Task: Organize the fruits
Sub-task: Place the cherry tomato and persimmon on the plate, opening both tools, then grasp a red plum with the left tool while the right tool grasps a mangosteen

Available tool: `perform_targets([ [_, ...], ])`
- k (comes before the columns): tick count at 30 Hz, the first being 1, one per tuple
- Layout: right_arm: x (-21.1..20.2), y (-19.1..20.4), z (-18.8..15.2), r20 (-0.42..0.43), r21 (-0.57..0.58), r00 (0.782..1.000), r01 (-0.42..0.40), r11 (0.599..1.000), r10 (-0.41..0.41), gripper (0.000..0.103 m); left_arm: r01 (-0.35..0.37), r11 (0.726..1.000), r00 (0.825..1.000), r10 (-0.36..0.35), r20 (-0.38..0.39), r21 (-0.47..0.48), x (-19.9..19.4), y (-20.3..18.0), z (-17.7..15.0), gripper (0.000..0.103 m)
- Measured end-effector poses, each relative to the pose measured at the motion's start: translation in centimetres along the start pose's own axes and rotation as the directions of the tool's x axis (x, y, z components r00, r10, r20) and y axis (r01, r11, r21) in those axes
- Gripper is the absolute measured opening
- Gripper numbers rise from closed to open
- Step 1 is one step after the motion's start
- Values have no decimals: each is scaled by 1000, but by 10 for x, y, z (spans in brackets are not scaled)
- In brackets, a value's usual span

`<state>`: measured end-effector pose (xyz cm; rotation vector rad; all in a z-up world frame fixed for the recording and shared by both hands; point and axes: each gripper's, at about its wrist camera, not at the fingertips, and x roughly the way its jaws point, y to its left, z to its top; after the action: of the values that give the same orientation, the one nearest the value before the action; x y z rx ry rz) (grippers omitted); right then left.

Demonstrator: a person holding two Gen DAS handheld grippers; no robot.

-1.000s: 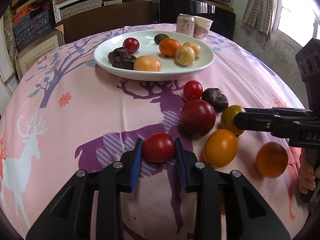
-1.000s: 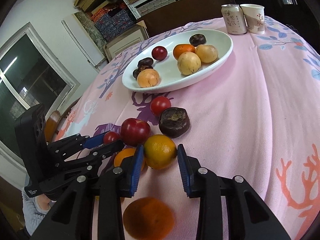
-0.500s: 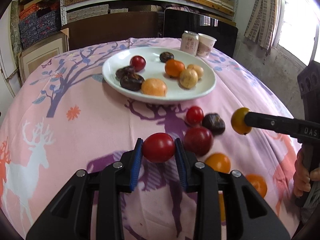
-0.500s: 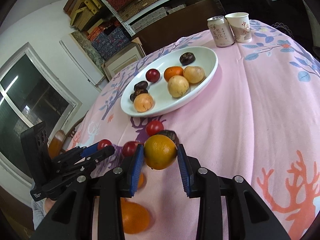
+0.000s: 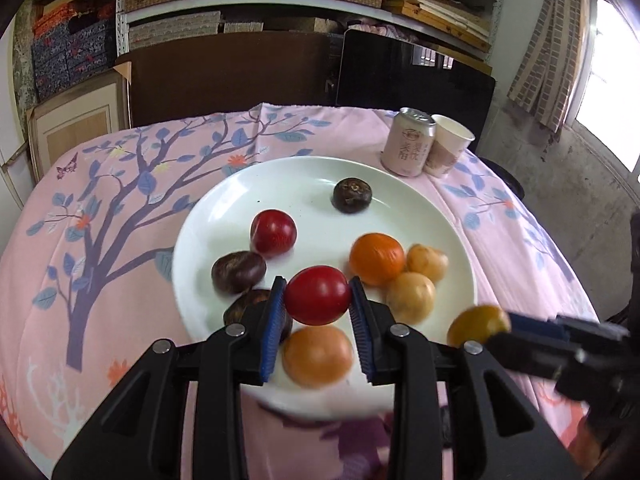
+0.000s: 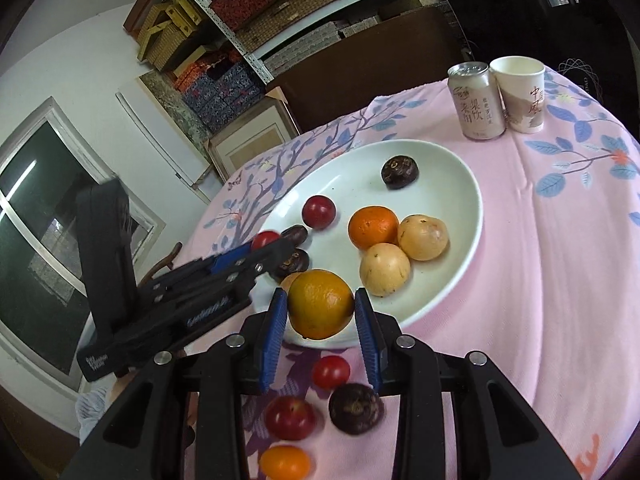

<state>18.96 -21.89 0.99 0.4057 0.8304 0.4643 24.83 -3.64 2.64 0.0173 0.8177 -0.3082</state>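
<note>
Overhead, glossy round tomato (image 5: 317,295) between ribbed blue fingers (image 5: 273,326); plate (image 5: 224,216) smooth, seemingly ceramic.

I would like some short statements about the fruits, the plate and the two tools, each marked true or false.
1. The left tool grips a small red tomato. True.
2. The right tool is empty. False: it grips a round orange fruit.
3. The round white plate holds no fruit. False: several fruits lie in it.
4. A pink drink can stands beside a paper cup. True.
5. Some fruits lie on the pink tablecloth. True.
</note>
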Motion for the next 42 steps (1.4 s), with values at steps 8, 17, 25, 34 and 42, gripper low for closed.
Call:
perform_targets([
  [8,1,-5,0,45,-25,999,30,999,-29,48,25,999,1000,-26,-12,-24,27,5,4,54],
  [17,-8,-11,-8,64,-25,996,72,997,-70,56,-5,1000,1000,6,4,-15,1,4,-8,60],
  [25,-33,-18,-32,89,2,993,72,997,-72,67,9,1000,1000,-9,-4,-3,-45,-3,-66,70],
  [34,-52,-36,-42,110,80,991,60,995,-69,73,68,992,998,-68,-2,108,-72,-46,-110,78],
  [42,-51,-36,-42,101,94,993,54,994,-63,73,-20,988,998,29,-55,156,-50,-51,-123,81],
])
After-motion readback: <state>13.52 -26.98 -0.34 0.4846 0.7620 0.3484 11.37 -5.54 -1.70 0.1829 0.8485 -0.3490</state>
